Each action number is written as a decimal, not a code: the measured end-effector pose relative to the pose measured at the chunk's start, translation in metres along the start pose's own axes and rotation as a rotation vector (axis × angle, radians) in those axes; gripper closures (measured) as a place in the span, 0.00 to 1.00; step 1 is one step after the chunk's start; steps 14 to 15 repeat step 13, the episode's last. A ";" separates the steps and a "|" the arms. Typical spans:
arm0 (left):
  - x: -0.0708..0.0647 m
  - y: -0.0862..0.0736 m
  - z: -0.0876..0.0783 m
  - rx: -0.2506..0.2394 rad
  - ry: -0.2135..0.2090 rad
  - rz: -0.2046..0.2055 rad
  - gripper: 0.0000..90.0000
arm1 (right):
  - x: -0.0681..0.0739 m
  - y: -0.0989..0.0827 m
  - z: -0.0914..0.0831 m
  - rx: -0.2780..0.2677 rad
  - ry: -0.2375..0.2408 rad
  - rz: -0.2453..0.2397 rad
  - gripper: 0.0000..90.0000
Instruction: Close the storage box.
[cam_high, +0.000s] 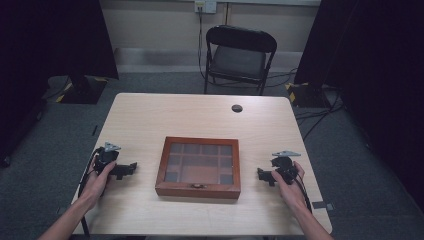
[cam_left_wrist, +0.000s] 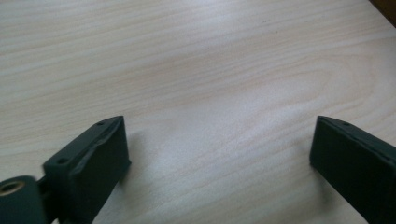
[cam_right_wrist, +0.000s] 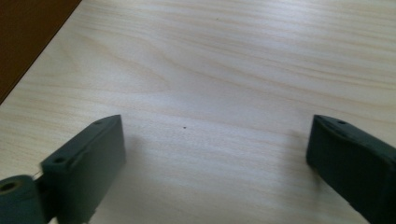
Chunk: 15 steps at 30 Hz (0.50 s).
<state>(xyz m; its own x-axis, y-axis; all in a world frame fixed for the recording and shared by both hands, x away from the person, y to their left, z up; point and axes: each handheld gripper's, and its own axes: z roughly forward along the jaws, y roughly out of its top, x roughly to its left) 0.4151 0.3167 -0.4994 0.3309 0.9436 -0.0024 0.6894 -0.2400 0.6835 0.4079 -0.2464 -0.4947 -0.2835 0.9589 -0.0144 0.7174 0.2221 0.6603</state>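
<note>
A brown wooden box (cam_high: 198, 167) with a glass lid over several compartments lies shut in the middle of the table (cam_high: 150, 115). My left gripper (cam_high: 131, 168) rests low over the table to the box's left, held by a hand, its jaws pointing toward the box. In the left gripper view its jaws (cam_left_wrist: 219, 144) stand wide apart over bare wood. My right gripper (cam_high: 260, 174) sits to the box's right, jaws toward the box. In the right gripper view the jaws (cam_right_wrist: 215, 142) are wide apart with nothing between them, and the box's side (cam_right_wrist: 23, 32) shows at top left.
A black folding chair (cam_high: 239, 55) stands beyond the table's far edge. A dark round cable port (cam_high: 237, 108) sits in the tabletop at the back. Cables lie on the grey floor at the right, and dark curtains hang at both sides.
</note>
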 end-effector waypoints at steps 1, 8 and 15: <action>-0.001 0.000 0.001 -0.003 0.001 -0.006 0.01 | 0.001 -0.001 0.001 -0.009 0.000 0.000 0.01; 0.000 -0.003 0.003 -0.042 -0.018 0.009 0.00 | 0.001 -0.007 0.003 -0.068 0.002 0.001 0.00; 0.000 -0.003 0.003 -0.043 -0.017 0.009 0.00 | 0.002 -0.007 0.003 -0.069 -0.006 0.009 0.00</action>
